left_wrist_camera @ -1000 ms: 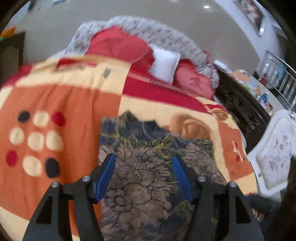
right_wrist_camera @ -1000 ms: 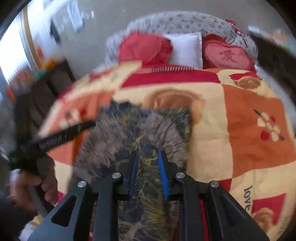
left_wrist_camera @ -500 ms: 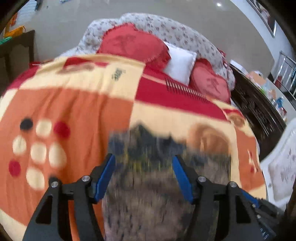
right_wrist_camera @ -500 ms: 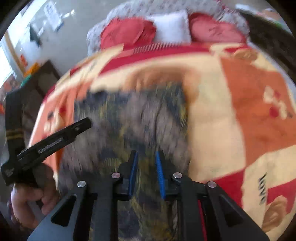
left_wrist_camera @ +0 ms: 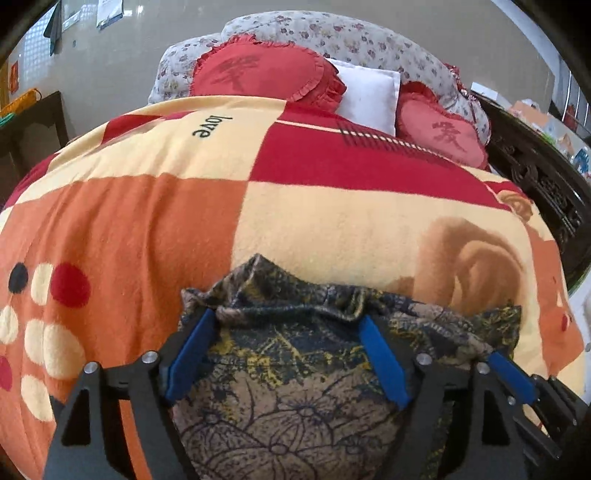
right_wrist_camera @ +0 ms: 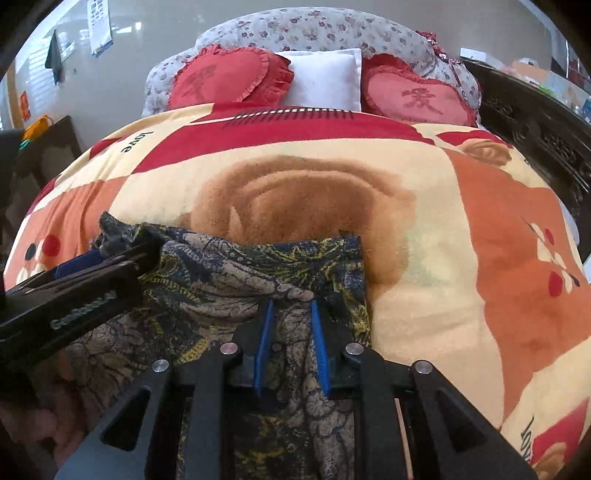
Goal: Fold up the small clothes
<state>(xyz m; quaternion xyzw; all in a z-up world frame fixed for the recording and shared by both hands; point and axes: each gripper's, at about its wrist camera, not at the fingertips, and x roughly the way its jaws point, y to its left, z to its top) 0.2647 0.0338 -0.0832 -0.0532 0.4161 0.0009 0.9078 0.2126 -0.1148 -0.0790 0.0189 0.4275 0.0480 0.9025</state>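
A dark floral garment (left_wrist_camera: 288, 387) lies on the patchwork blanket (left_wrist_camera: 314, 221), its far edge bunched into a ridge. My left gripper (left_wrist_camera: 286, 317) straddles that ridge with its jaws opening wide. The cloth lies between its blue pads, which do not press on it. My right gripper (right_wrist_camera: 291, 303) is shut on a gathered fold of the garment (right_wrist_camera: 221, 280). In the right wrist view the left gripper (right_wrist_camera: 147, 247) reaches in from the left, over the garment's left corner. One blue finger of the right gripper (left_wrist_camera: 509, 373) shows at the lower right of the left wrist view.
Two red heart cushions (right_wrist_camera: 229, 79) and a white pillow (right_wrist_camera: 325, 79) lean on a floral bolster (right_wrist_camera: 314, 29) at the head of the bed. A dark carved wooden frame (right_wrist_camera: 535, 125) runs along the right side. A dark cabinet (left_wrist_camera: 33, 129) stands at the left.
Both grippers came down and forward toward the pillows. The garment's far edge, flat before, is now bunched at the fingertips. The left jaws stand wider apart.
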